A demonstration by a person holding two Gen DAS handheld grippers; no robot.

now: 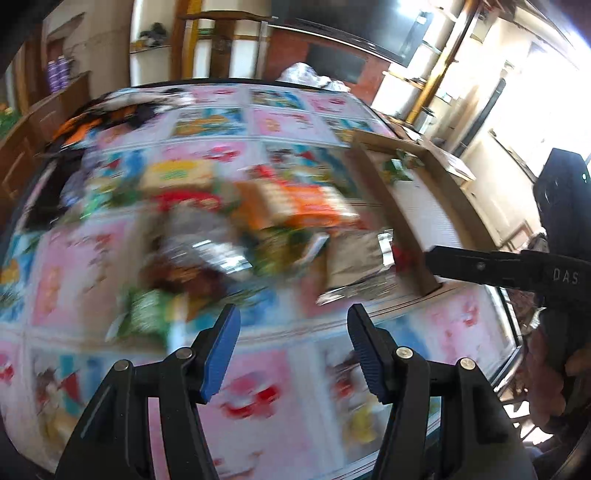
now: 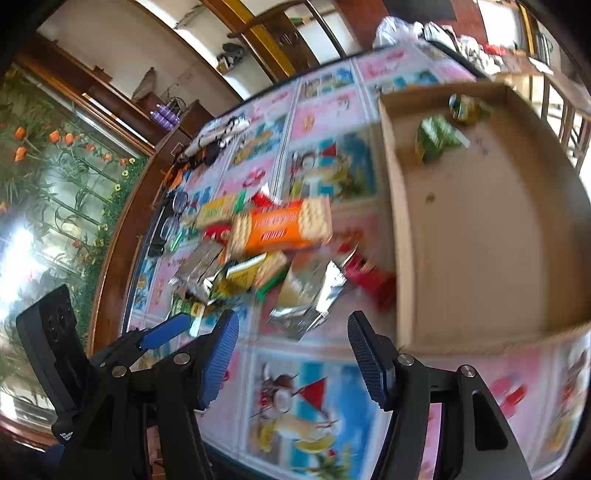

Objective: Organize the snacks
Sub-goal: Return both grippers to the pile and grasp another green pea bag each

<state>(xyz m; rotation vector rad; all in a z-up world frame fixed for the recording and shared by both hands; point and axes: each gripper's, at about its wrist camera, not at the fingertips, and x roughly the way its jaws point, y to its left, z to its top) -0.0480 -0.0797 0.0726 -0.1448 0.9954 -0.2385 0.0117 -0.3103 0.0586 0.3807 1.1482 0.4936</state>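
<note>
A pile of snack packets lies mid-table: an orange cracker pack (image 2: 282, 229) (image 1: 310, 208), a silver foil pouch (image 2: 308, 295) (image 1: 354, 258), a red packet (image 2: 369, 277) and a green packet (image 1: 147, 310). A shallow cardboard box (image 2: 480, 229) (image 1: 413, 206) sits to the right of the pile and holds two green snack packs (image 2: 436, 138). My left gripper (image 1: 293, 350) is open and empty above the table, short of the pile. My right gripper (image 2: 293, 350) is open and empty, just short of the foil pouch. The left view is blurred.
The table wears a pink and blue cartoon cloth (image 2: 295, 406). Eyeglasses (image 2: 173, 218) and dark clutter (image 2: 210, 147) lie near its far left edge. A white plastic bag (image 2: 395, 29) sits at the far end. The other gripper shows at the right edge of the left view (image 1: 480, 266).
</note>
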